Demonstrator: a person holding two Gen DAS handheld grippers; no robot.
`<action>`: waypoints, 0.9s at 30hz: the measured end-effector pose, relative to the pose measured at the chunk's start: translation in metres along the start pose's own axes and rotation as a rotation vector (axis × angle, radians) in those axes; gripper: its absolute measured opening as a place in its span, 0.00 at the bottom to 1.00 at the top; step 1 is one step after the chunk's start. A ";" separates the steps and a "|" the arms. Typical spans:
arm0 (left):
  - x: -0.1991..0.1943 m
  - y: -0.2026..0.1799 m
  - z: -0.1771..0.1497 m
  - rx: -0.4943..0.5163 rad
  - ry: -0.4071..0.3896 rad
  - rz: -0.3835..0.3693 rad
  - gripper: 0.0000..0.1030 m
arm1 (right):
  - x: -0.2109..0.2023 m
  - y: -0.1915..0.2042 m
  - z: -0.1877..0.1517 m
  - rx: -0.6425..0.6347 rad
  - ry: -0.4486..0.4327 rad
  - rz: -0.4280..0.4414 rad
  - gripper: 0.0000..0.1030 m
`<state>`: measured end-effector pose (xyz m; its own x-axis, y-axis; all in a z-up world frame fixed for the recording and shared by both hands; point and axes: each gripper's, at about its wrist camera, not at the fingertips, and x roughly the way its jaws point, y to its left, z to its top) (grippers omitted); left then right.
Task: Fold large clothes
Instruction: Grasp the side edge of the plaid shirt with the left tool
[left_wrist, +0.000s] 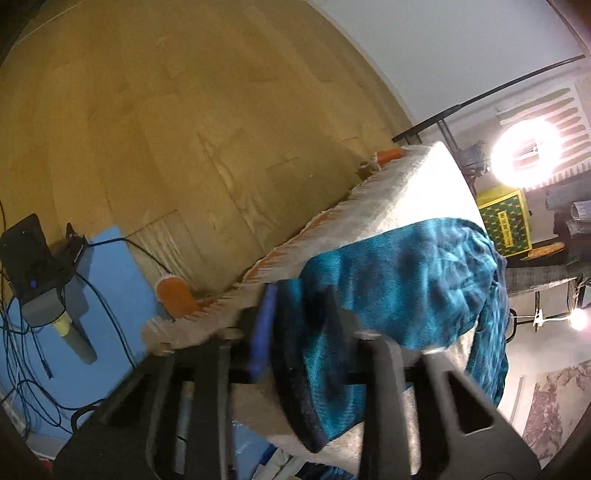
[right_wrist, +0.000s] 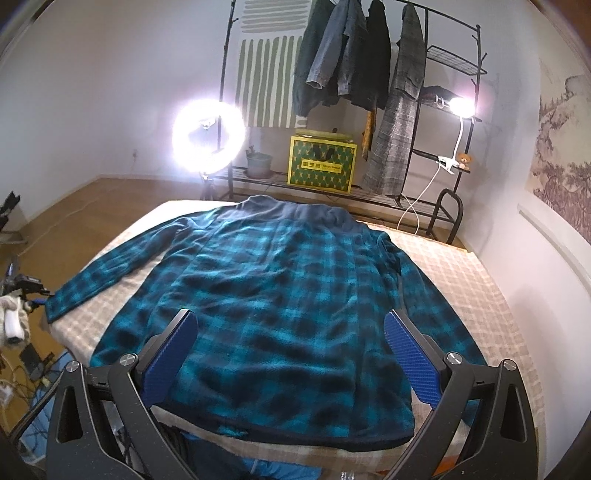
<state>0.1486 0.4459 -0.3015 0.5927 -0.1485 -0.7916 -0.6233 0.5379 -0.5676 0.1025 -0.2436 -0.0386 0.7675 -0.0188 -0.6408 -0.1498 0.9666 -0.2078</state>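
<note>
A teal and navy plaid fleece jacket (right_wrist: 280, 295) lies flat, back up, on a checked beige bed cover (right_wrist: 472, 280), collar toward the far end. Its left sleeve (right_wrist: 107, 273) stretches out to the bed's left edge. My right gripper (right_wrist: 290, 354) is open, hovering above the jacket's lower back near the hem. In the left wrist view, my left gripper (left_wrist: 301, 332) is shut on the dark-edged cuff of the sleeve (left_wrist: 399, 295) at the bed's edge; the view is tilted.
A clothes rack (right_wrist: 369, 74) with hanging coats stands beyond the bed, with a yellow box (right_wrist: 321, 162), a ring light (right_wrist: 208, 133) and a clip lamp (right_wrist: 461, 105). Wooden floor (left_wrist: 184, 129), a blue mat (left_wrist: 110, 280) and cables lie left of the bed.
</note>
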 end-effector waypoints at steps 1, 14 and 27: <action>-0.003 -0.002 0.000 0.004 -0.013 -0.008 0.09 | 0.000 -0.001 0.000 0.000 0.001 0.000 0.98; -0.049 -0.051 -0.008 0.153 -0.129 -0.085 0.01 | 0.003 -0.006 -0.008 0.041 0.039 0.059 0.86; -0.009 -0.010 -0.013 0.011 -0.076 -0.052 0.42 | -0.003 -0.017 -0.011 0.055 0.039 0.030 0.86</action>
<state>0.1425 0.4314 -0.2918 0.6612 -0.1130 -0.7417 -0.5858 0.5399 -0.6045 0.0956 -0.2629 -0.0409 0.7383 0.0016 -0.6744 -0.1373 0.9794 -0.1480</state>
